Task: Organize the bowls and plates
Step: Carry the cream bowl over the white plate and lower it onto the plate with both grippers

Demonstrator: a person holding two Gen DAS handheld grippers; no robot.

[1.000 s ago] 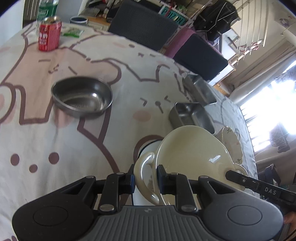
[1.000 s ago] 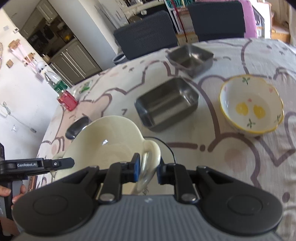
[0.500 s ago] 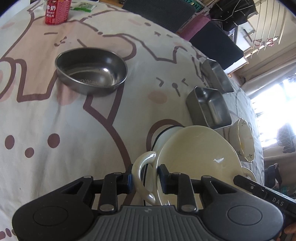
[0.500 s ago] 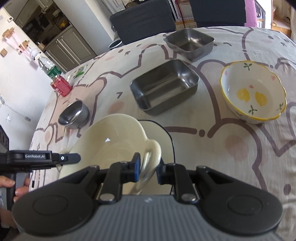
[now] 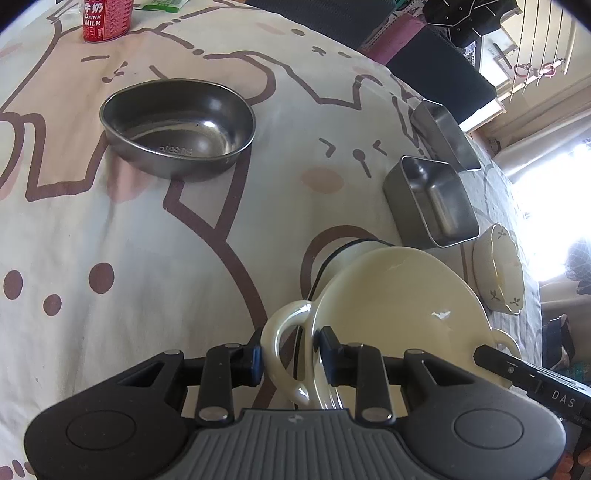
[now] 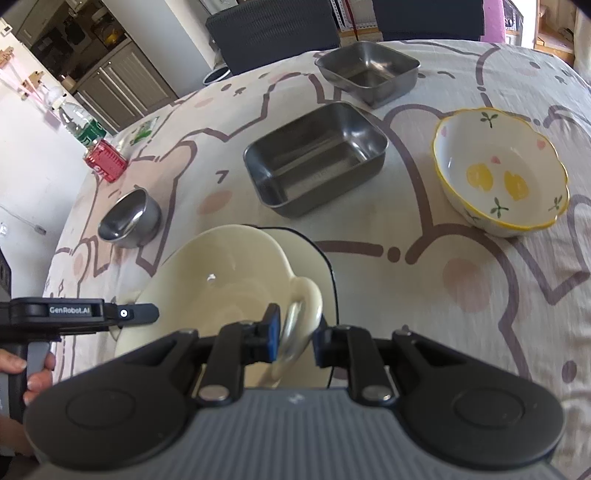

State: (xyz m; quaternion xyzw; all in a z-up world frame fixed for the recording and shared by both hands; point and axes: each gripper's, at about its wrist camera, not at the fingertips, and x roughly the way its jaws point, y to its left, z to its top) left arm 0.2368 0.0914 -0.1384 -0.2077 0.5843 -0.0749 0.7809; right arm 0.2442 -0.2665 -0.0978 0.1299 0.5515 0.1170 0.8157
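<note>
— Cream two-handled bowl (image 5: 399, 295): location?
— Over white plate (image 6: 314, 258). Left gripper (image 5: 290, 360) jaws opening around one handle; right gripper (image 6: 294, 338) clamped on the other.

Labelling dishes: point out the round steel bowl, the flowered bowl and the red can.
Round steel bowl (image 5: 177, 127): left wrist view, inner bottom.
Flowered bowl (image 6: 498, 173): right wrist view, inner bottom.
Red can (image 5: 107, 18): left wrist view, printed side.
</note>
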